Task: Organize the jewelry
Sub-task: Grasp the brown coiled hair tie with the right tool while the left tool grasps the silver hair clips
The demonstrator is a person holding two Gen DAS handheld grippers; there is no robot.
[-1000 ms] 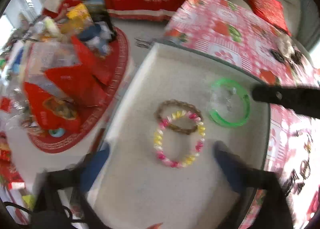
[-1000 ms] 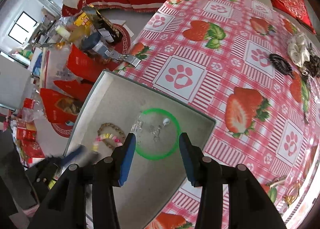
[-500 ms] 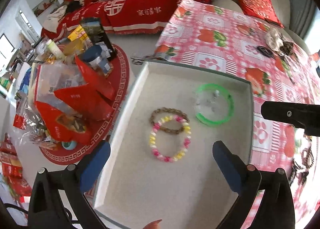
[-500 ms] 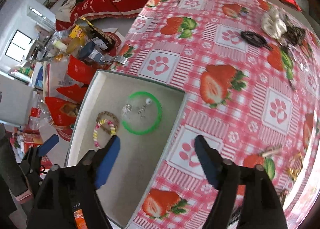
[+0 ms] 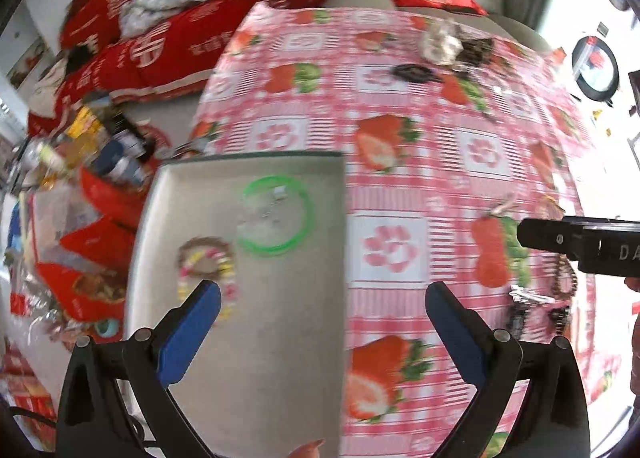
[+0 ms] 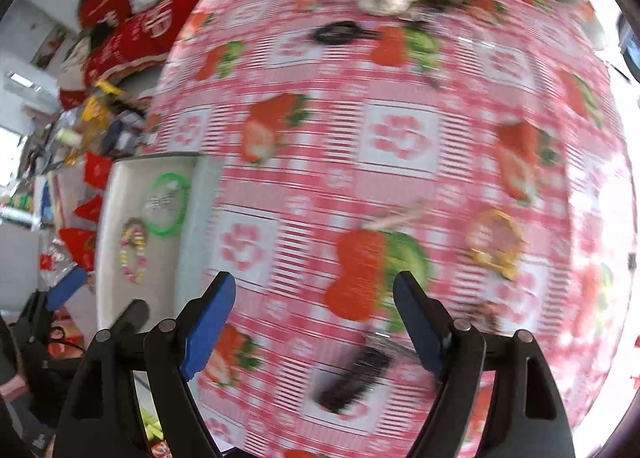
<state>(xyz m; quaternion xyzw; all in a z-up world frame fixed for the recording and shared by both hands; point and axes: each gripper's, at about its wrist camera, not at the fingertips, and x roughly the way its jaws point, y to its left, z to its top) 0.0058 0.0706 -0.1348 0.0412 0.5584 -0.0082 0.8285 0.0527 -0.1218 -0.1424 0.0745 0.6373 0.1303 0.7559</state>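
With its jaws just having spread wide and nothing between them, the right claw [image 6: 314, 322] hangs over the strawberry-print desk [image 6: 400, 186], likely free to fetch another loose piece. A dark hair clip [image 6: 354, 378] lies just below it; a gold bangle [image 6: 494, 244] sits further right. The left claw [image 5: 322, 332], also wide and empty, straddles the tray [image 5: 280, 338] edge. Inside the tray rest the green bangle [image 5: 306, 218] and beaded bracelet [image 5: 228, 270], already sorted.
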